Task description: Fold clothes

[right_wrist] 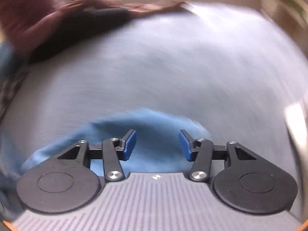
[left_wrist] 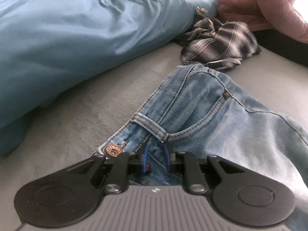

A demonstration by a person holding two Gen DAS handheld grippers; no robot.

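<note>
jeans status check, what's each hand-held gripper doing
Left hand-held gripper shut on light blue denim jeans at the waistband. Right hand-held gripper open, empty, view blurred. Crumpled plaid shirt beyond the jeans.

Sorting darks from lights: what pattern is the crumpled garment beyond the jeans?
Dark plaid, navy with pale stripes; the left wrist view shows it best.

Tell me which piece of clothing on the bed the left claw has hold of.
The light blue jeans, pinched at the waistband by the left claw. The plaid garment lies crumpled farther off, untouched, and the pink one beyond that.
</note>
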